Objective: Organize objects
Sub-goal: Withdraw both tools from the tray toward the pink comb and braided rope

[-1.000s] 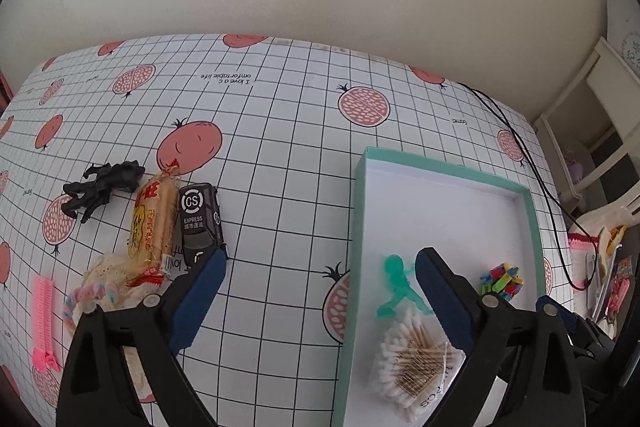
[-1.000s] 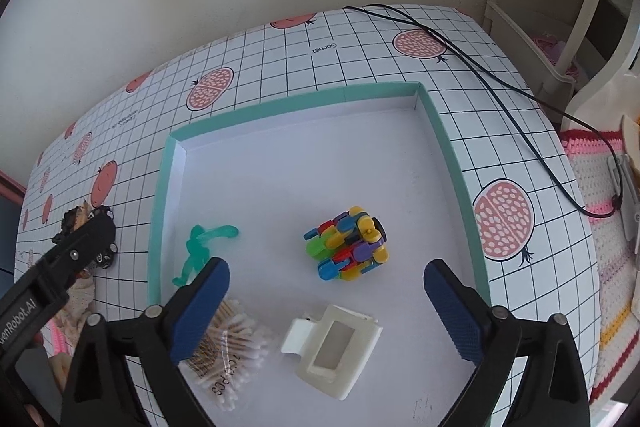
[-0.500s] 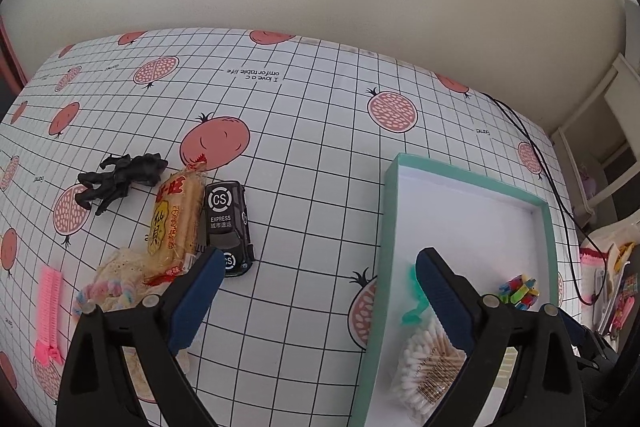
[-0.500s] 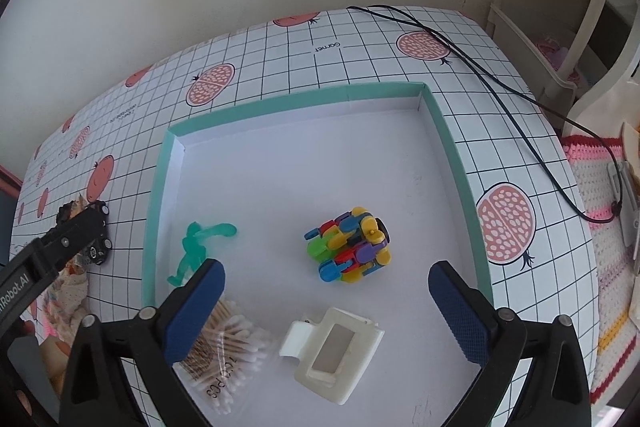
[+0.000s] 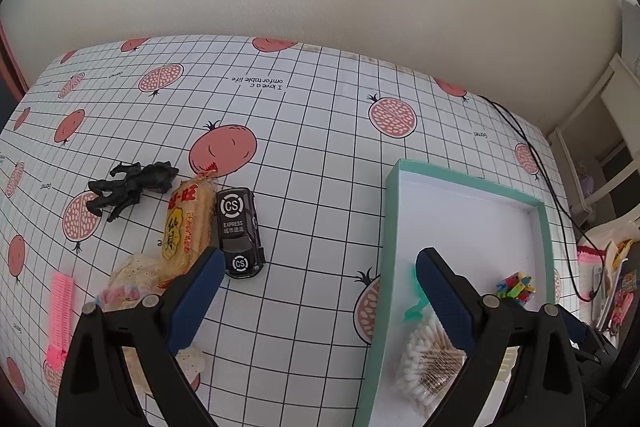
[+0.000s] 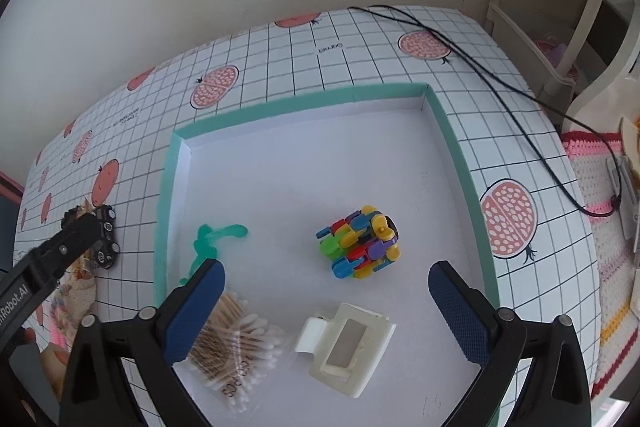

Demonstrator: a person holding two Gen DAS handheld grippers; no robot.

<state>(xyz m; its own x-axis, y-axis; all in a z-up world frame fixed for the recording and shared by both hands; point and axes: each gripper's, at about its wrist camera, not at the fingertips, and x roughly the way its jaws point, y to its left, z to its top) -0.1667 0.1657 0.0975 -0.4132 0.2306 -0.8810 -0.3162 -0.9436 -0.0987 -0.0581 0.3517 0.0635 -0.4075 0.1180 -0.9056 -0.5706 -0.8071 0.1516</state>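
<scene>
The bench [image 5: 320, 147] wears a white grid cloth printed with pomegranates and stands against a plain cream wall; a black cable [image 6: 500, 83] trails over its far right corner. The left tool [image 5: 316, 269] hangs with its blue fingers wide apart and nothing between them. Just beyond its left finger lies a black toy car [image 5: 239, 233], touching a snack packet [image 5: 187, 223], with a black figure [image 5: 132, 187] farther off and a pink comb [image 5: 60, 311] at the near left. The right tool [image 6: 326, 279] is likewise spread and empty above a teal-rimmed tray [image 6: 296, 105]. Inside the tray, nearest first: a bag of cotton swabs [image 6: 236, 351] and a white clip [image 6: 346, 343], then a green figure [image 6: 212, 239] and a multicoloured block toy [image 6: 362, 243].
</scene>
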